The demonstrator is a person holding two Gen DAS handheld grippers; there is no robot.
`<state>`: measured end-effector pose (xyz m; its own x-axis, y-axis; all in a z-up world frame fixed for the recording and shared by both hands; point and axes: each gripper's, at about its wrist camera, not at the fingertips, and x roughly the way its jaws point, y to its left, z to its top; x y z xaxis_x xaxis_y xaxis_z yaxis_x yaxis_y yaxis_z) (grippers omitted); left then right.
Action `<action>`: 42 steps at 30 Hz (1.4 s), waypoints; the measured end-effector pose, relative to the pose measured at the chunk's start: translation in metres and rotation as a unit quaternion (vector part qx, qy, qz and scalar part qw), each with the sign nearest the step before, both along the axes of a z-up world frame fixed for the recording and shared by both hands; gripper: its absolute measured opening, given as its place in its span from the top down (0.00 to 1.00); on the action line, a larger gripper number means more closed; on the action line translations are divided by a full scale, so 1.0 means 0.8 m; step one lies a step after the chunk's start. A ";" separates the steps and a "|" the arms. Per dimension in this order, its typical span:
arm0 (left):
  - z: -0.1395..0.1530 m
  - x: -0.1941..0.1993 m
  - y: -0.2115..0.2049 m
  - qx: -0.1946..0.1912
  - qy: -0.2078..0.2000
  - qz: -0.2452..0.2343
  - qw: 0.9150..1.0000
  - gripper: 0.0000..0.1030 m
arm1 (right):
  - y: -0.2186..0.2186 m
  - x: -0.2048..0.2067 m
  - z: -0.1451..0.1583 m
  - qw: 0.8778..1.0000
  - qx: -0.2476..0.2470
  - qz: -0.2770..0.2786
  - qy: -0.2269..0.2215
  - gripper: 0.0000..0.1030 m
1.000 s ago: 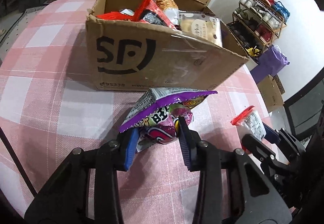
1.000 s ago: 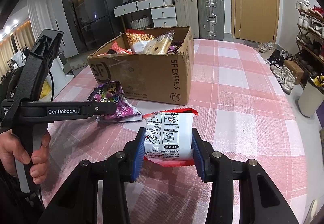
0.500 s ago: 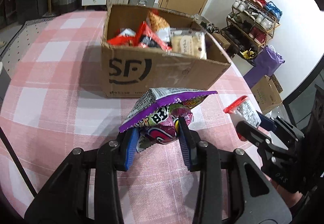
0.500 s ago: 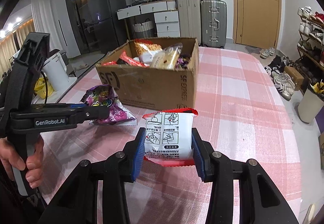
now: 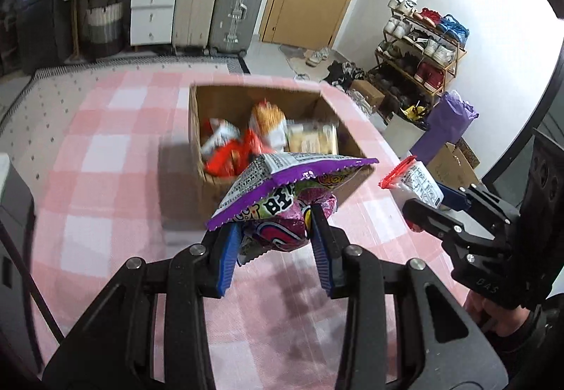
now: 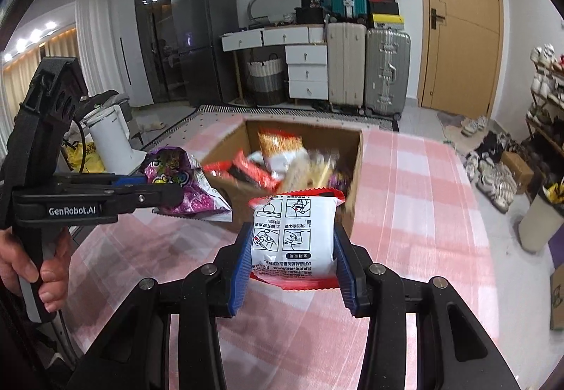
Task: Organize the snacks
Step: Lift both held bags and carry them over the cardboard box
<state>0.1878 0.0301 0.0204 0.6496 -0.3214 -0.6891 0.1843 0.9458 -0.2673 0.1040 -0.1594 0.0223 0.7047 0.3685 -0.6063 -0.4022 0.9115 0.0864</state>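
My left gripper (image 5: 275, 231) is shut on a purple snack bag (image 5: 282, 199) and holds it in the air, just short of the near wall of the open cardboard box (image 5: 197, 129). My right gripper (image 6: 292, 245) is shut on a white snack packet with red edges (image 6: 294, 235), also raised in front of the box (image 6: 356, 171). The box holds several snack packs. The right gripper shows in the left wrist view (image 5: 416, 199) with its white packet (image 5: 419, 182). The left gripper shows in the right wrist view (image 6: 158, 192) with the purple bag (image 6: 183, 185).
The box stands on a table with a pink and white checked cloth (image 5: 105, 157). A white kettle (image 6: 109, 136) stands off the table's left side. Suitcases, white drawers and a shoe rack (image 5: 419, 48) lie beyond the table.
Both grippers have risen well above the table with their packs. The view now looks down into the box from higher up.
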 end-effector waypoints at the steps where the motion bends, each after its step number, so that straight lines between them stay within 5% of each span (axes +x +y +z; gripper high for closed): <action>1: 0.009 0.001 0.002 -0.001 -0.004 0.000 1.000 0.67 | 0.002 0.002 0.005 1.000 -0.001 0.002 -0.004 0.58; 11: 0.069 0.020 0.026 0.004 -0.018 -0.008 1.000 0.67 | 0.028 0.020 0.060 0.997 -0.048 0.005 -0.055 0.58; 20: 0.088 0.068 0.016 0.026 -0.019 -0.009 0.999 0.67 | 0.047 0.055 0.093 0.996 -0.060 0.007 -0.071 0.58; 42: 0.036 0.165 -0.013 0.014 0.038 -0.038 0.998 0.67 | 0.047 0.183 0.071 0.999 -0.017 -0.007 -0.038 0.58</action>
